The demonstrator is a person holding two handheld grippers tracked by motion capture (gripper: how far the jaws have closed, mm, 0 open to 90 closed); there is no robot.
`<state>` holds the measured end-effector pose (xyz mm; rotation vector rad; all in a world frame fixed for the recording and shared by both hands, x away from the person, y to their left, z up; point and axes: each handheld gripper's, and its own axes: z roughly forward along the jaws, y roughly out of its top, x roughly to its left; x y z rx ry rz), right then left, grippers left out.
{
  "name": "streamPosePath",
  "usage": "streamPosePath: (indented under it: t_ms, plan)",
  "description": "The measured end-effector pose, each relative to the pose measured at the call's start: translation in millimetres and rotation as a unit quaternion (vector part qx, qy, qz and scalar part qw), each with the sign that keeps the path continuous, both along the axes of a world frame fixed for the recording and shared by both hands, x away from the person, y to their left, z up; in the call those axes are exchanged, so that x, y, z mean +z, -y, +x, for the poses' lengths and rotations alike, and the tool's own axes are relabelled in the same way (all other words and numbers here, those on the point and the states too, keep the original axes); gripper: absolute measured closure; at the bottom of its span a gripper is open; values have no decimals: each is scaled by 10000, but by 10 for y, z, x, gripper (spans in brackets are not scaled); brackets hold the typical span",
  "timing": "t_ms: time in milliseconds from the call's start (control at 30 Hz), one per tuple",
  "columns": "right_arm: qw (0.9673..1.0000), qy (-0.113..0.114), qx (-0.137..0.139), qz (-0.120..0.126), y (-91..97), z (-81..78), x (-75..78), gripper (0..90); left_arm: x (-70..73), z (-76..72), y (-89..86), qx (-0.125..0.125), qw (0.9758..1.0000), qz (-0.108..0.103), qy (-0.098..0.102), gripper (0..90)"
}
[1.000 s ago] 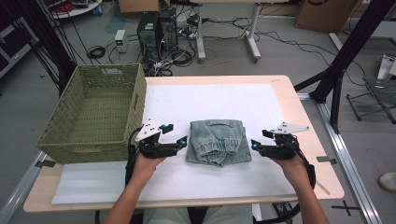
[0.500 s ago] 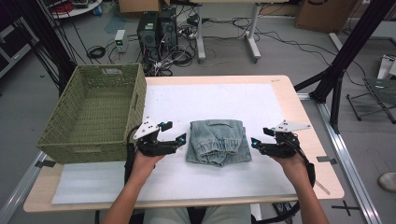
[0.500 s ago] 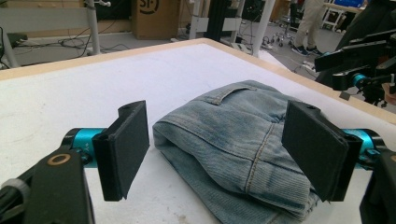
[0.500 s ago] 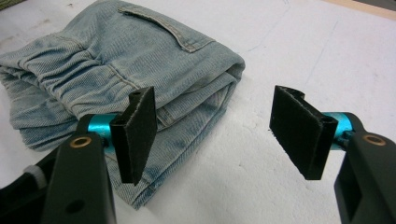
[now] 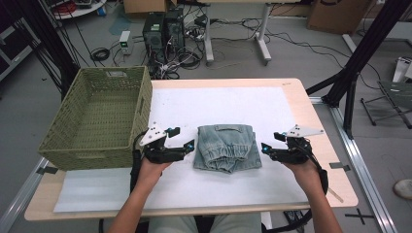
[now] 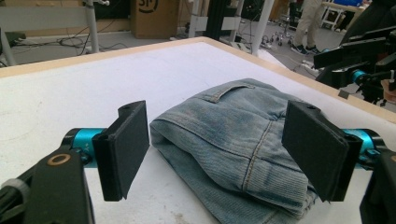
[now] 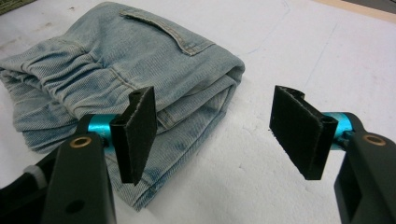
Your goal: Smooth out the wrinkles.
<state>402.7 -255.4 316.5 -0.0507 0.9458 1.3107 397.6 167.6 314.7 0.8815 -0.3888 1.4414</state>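
Nearest the table's front edge, the person's two forearms come up onto the white foam sheet, each hand carrying a black two-jaw gripper. Both grippers point inward at a folded pair of light-blue denim shorts lying between them on the sheet. The left gripper sits just beside the shorts' left edge, its jaws spread wide with nothing clamped; in the left gripper view the flat black pads stand apart either side of the fabric without pressing it. The right gripper rests just off the shorts' right edge, likewise released, its jaws having just been opening a little, with bare sheet and a corner of the denim between them.

The shorts are folded into a compact, roughly square bundle of several layers. The wash is faded and pale, with darker seams. A gathered, elasticated band runs along the near edge, and a stitched pocket opening shows on the upper face toward the far side.

Farther left, a woven green basket stands on the wooden table, well apart from the shorts.
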Motion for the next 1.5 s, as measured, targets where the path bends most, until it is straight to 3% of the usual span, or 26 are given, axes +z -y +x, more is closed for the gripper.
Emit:
streamPosePath:
  t_ms: [200, 400, 467, 600, 633, 733, 767, 933, 1033, 1200, 1233, 1367, 1500]
  plan:
    - [10000, -14, -29, -17, -52, -3, 22, 326, 13, 6, -13, -52, 10000, 56, -33, 250]
    - [10000, -36, -8, -17, -80, -9, 27, 327, 74, -3, 12, -145, 9999, -50, -52, 248]
    - [10000, -14, 21, -41, -99, -27, 26, 327, 113, -19, 55, -172, 9998, -22, -67, 248]
    - [9998, 58, 70, -203, -216, -86, 62, 337, 217, -40, 207, 53, 10000, 42, 29, 252]
    - [9995, 90, 90, -300, -306, -120, 104, 340, 287, -17, 291, 151, 9998, 93, 14, 290]
    - [9991, 49, 50, -425, -405, -139, 165, 343, 365, 26, 369, 135, 9998, 109, -94, 295]
    - [9985, -64, 23, -552, -502, -133, 243, 344, 432, 76, 449, 142, 9995, 188, -192, 303]
    - [9967, -292, -233, -716, -680, -50, 397, 344, 539, 210, 595, 299, 9982, 362, -381, 341]
    - [9933, -645, -560, -775, -791, 102, 512, 352, 590, 344, 675, 610, 9956, 410, -580, 355]
    - [9909, -755, -705, -866, -814, 154, 532, 457, 558, 343, 700, 819, 9936, 567, -539, 386]
    - [9890, -829, -813, -913, -842, 188, 521, 474, 543, 364, 720, 962, 9911, 686, -606, 390]
    - [9882, -1018, -646, -945, -821, 233, 496, 495, 491, 390, 740, 1025, 9896, 796, -612, 417]
    - [9870, -1044, -598, -1067, -800, 233, 431, 506, 410, 384, 748, 1066, 9893, 834, -542, 436]
